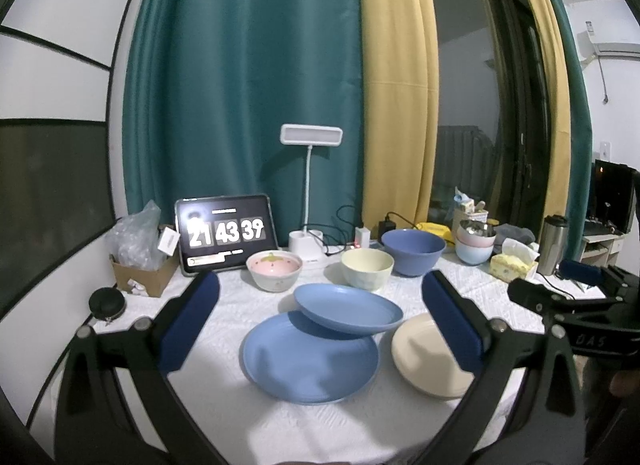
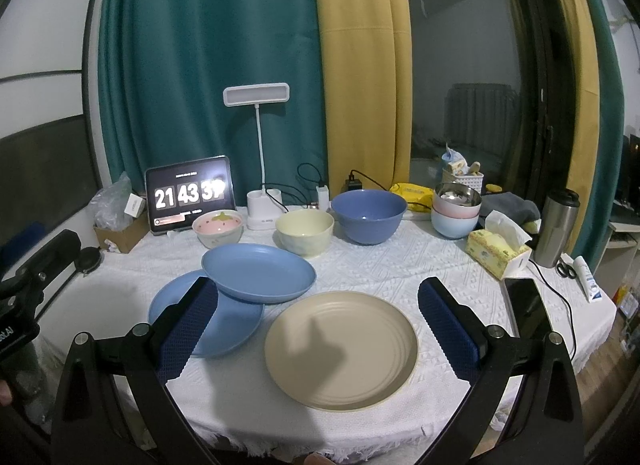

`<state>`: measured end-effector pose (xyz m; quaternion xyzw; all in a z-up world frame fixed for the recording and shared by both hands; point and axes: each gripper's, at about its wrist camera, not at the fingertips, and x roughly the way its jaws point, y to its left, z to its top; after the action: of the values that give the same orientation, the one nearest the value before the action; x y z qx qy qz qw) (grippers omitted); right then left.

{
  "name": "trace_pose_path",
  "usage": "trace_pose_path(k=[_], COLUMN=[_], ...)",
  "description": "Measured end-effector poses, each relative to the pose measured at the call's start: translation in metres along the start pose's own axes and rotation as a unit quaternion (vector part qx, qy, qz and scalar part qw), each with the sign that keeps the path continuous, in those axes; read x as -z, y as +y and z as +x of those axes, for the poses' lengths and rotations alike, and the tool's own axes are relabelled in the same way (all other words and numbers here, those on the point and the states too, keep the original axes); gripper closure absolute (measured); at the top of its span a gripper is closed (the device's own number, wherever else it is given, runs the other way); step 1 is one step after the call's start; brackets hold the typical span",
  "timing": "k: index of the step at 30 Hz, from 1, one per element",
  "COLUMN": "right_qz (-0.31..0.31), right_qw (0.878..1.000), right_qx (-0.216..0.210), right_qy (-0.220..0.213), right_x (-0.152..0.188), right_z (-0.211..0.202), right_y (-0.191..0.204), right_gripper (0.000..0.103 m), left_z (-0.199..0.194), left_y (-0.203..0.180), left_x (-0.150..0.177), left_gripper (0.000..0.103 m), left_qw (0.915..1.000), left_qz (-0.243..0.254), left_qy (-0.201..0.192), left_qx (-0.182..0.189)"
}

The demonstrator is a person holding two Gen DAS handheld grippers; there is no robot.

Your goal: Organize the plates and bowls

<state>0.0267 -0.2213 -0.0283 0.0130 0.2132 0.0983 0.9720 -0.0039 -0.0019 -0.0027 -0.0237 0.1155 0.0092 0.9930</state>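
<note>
We hold both sets of tongs spread wide and empty above the near edge of the worktop [image 2: 360, 261], the left tongs [image 1: 320, 317] facing the blue plates and the right tongs [image 2: 318, 319] facing the cream plate [image 2: 342, 349], so each can take what lies nearest. The smaller blue plate [image 2: 259, 273] rests tilted, its near rim propped on the far edge of the larger blue plate [image 2: 204, 317]; we judge it a half-made stack that wants centring. The cream plate lies flat just beside them, probably next for the pile. Behind, the strawberry bowl [image 2: 218, 227], the pale yellow bowl [image 2: 305, 233] and the dark blue bowl [image 2: 369, 215] stand in a row, apart, not yet nested. A nested bowl stack [image 2: 456, 211] at the far right suggests where they belong.
</note>
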Motion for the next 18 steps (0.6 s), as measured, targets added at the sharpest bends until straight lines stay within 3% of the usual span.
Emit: trace_pose_path(k=[18], right_qz=[0.0], right_qw=[1.0], right_qx=[-0.001], right_qy=[0.005], right_x=[0.0039], right_z=[0.0012], right_y=[-0.0013], right_gripper=[0.0], left_z=[0.0056], left_y=[-0.0056], left_x=[0.0025], left_gripper=[0.001], left_qw=[0.9999], left_qz=[0.006], left_qy=[0.009], left_qx=[0.006])
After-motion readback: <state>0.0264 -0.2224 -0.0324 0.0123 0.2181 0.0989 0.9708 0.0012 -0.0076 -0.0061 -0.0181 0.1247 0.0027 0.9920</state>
